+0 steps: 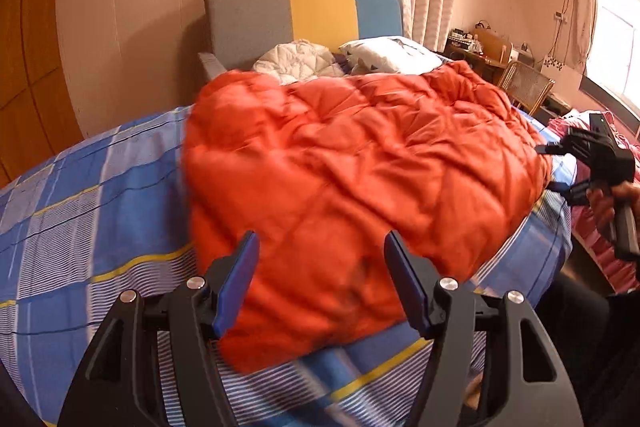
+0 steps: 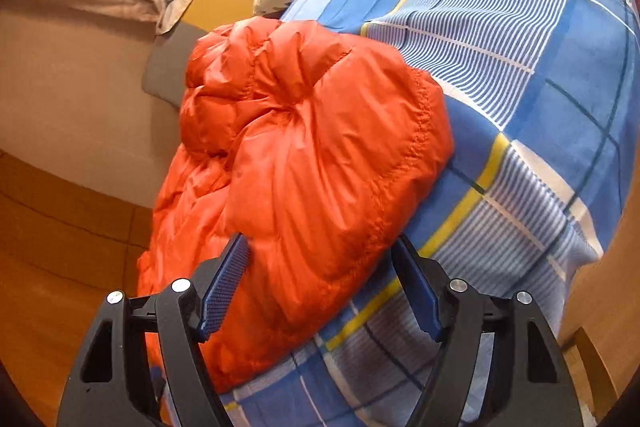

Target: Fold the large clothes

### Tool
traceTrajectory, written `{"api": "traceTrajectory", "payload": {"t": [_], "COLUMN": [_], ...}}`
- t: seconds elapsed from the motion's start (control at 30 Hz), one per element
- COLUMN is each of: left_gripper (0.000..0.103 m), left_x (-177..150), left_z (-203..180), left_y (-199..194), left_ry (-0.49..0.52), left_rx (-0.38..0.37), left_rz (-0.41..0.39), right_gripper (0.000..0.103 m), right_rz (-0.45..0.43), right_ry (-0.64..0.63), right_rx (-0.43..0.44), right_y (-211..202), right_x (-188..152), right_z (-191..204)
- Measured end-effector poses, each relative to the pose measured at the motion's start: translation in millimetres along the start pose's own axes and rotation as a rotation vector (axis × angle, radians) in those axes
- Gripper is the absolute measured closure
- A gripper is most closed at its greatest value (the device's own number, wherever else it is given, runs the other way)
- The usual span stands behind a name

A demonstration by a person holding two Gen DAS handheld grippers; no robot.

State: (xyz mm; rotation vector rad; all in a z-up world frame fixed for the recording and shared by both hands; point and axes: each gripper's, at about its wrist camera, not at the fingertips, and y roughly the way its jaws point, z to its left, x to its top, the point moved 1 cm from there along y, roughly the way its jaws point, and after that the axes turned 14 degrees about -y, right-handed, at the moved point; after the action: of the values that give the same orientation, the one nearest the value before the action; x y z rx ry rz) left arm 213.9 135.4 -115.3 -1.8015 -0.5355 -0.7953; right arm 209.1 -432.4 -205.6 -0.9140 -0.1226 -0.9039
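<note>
An orange quilted down coat lies rumpled across the bed's blue checked sheet, below the pillow and the headboard. The left gripper hovers over its near edge, jaws apart, holding nothing. The right gripper straddles another edge, jaws apart, not pinching the fabric.
</note>
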Motion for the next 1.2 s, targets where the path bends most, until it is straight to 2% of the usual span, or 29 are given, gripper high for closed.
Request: {"api": "traceTrajectory", "payload": {"t": [0.1,0.17,0.27,0.33,0.53,0.63,0.73,0.83,0.93,1.03,1.1,1.13,1.17,1.2], "left_gripper": [0.04,0.04,0.041,0.041,0.043,0.044,0.044,0.044,0.045,0.045,0.046,0.047,0.048,0.05], "left_x": [-6.4,-12.1,-19.4,-21.7,-20.7,-21.2,-22.0,-24.4,-25.8,-26.8,-28.1,-28.5,-29.3,-29.8], "left_z": [11.6,12.9,12.9,10.9,7.8,7.2,5.7,4.5,5.1,3.5,0.8,-0.3,-1.6,-2.2], "left_y": [0.1,5.5,13.5,16.7,17.7,19.4,21.2,22.3,23.9,24.7,25.2,25.1,25.1,24.8], "left_ry": [0.04,0.085,0.141,0.154,0.178,0.183,0.184,0.182,0.174,0.171,0.175,0.176,0.174,0.17], "left_rx": [0.0,0.003,0.011,0.007,-0.004,-0.009,-0.017,-0.028,-0.039,-0.052,-0.059,-0.061,-0.065,-0.068], "left_rz": [0.027,0.054,0.087,0.092,0.103,0.115,0.125,0.135,0.15,0.165,0.173,0.175,0.178,0.18], "right_gripper": [0.038,0.049,0.057,0.057,0.047,0.047,0.055,0.053,0.049,0.049,0.057,0.067,0.074,0.076], "right_rz": [0.0,0.003,0.002,0.006,0.015,0.007,-0.006,-0.011,-0.024,-0.039,-0.05,-0.056,-0.066,-0.075], "right_ry": [-0.001,-0.007,-0.043,-0.05,-0.004,-0.008,-0.031,-0.021,0.068,0.073,0.076,0.06,0.021,-0.022], "right_rx": [-0.014,-0.017,-0.024,-0.021,-0.002,-0.007,-0.014,0.0,0.035,0.024,0.017,0.004,-0.012,-0.029], "right_y": [7.6,9.4,8.8,7.5,10.8,10.9,10.6,8.3,4.8,5.1,6.1,6.0,4.4,2.2], "right_x": [2.6,3.5,5.6,6.0,10.7,13.6,16.6,18.5,20.3,24.1,26.1,27.5,29.1,30.6], "right_z": [1.6,2.1,4.3,2.9,-6.3,-4.8,-3.0,-2.5,-14.4,-15.0,-13.2,-9.7,-2.9,5.3]}}
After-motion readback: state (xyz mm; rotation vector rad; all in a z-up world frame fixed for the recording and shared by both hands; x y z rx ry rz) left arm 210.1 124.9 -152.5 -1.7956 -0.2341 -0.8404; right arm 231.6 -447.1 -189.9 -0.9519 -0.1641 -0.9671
